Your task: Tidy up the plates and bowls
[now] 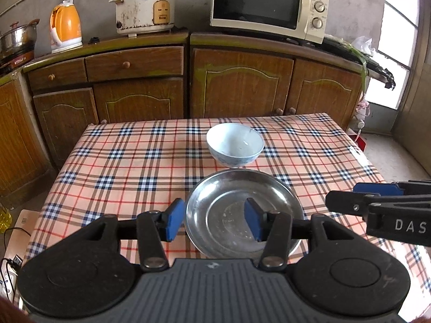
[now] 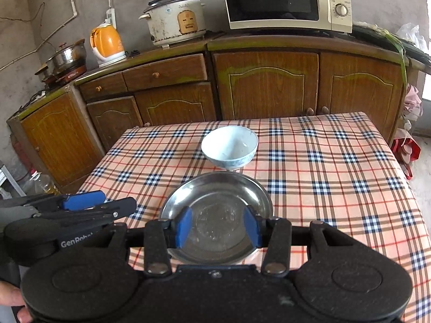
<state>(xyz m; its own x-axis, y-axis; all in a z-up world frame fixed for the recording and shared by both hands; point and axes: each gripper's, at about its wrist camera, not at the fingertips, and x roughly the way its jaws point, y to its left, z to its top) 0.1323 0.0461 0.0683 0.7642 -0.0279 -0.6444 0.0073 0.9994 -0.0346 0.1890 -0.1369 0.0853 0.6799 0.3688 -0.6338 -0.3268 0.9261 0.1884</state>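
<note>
Grippers hover at the near table edge: left gripper [image 1: 214, 220] and right gripper [image 2: 218, 227] both stand parted with nothing between their blue pads. Just beyond them a steel plate [image 1: 229, 188] lies flat on the checked tablecloth [image 1: 121, 167]. Farther back, a white bowl [image 1: 235, 144] stands upright just beside the plate's far rim.

My tongs [image 1: 214, 222] have blue pads. The desk [image 1: 121, 167] cloth is peach with dark blue and red checks. The bowl [image 1: 235, 144] is white, the plate [image 1: 242, 212] shiny silver.
</note>
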